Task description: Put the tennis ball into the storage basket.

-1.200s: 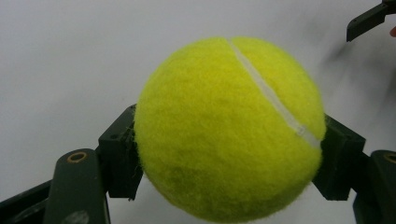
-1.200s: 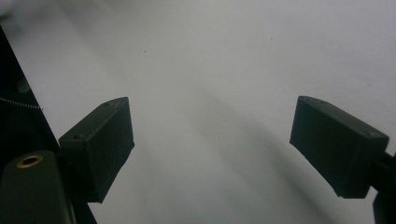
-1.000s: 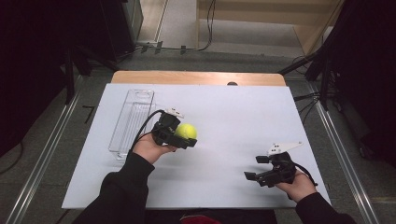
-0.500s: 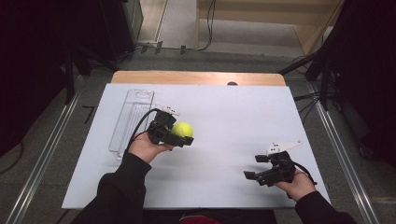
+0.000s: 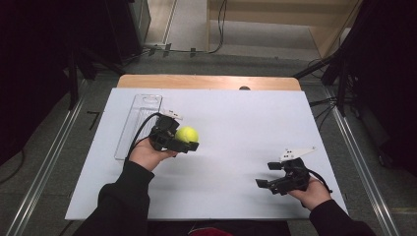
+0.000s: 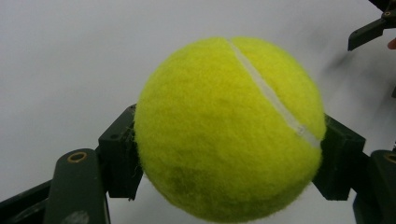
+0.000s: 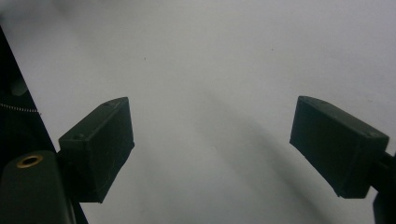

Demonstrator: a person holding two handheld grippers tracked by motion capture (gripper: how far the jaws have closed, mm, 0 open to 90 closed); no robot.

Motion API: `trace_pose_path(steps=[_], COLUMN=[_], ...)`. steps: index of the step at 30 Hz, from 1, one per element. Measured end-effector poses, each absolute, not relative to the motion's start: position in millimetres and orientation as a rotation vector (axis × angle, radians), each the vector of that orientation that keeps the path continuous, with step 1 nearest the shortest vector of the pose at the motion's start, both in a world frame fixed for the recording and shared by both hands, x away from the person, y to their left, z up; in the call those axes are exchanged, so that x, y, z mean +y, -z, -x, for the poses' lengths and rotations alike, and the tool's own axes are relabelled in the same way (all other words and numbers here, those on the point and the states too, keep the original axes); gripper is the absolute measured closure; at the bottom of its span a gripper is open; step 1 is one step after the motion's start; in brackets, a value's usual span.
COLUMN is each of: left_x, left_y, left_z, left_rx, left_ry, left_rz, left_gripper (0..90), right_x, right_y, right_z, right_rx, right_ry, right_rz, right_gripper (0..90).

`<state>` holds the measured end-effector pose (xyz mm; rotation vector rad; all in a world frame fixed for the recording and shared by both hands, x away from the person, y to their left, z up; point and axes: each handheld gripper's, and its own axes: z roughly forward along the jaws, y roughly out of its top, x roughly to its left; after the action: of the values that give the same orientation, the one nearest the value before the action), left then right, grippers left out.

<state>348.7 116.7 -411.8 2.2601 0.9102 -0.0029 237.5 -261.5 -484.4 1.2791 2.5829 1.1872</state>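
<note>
A yellow-green tennis ball is clamped between the two black jaws of my left gripper, left of the table's middle. In the left gripper view the tennis ball is very close, with a white seam across it and a jaw pad pressed against each side. My right gripper hovers low near the front right of the white table, open. In the right gripper view its fingers stand wide apart with nothing between them.
A clear plastic tray lies lengthwise on the table just left of my left hand. A wooden strip runs along the far edge. Metal rails flank the table on both sides.
My left gripper has carried the ball a little toward the far left, nearer the clear tray. The right gripper has barely shifted.
</note>
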Motion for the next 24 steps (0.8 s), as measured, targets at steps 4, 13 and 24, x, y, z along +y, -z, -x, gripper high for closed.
trace_pose_path(steps=[4, 13, 24], left_x=[120.8, 132.2, 144.9], left_y=[410.8, 408.4, 406.3], left_z=[-349.4, -350.8, -354.6], left_rx=[0.930, 0.961, 0.993], left_ry=[-0.013, -0.024, -0.032], left_rz=[-2.256, -2.252, -2.235], left_gripper=[26.7, 26.7, 26.7], right_x=[-260.7, -258.8, -259.2], right_y=[484.5, 484.5, 484.3], right_z=[-238.3, -241.0, -240.8], right_rx=[2.586, 2.593, 2.589], right_ry=[-1.191, -1.188, -1.193], right_rz=[-1.266, -1.262, -1.262], right_gripper=[11.5, 11.5, 11.5])
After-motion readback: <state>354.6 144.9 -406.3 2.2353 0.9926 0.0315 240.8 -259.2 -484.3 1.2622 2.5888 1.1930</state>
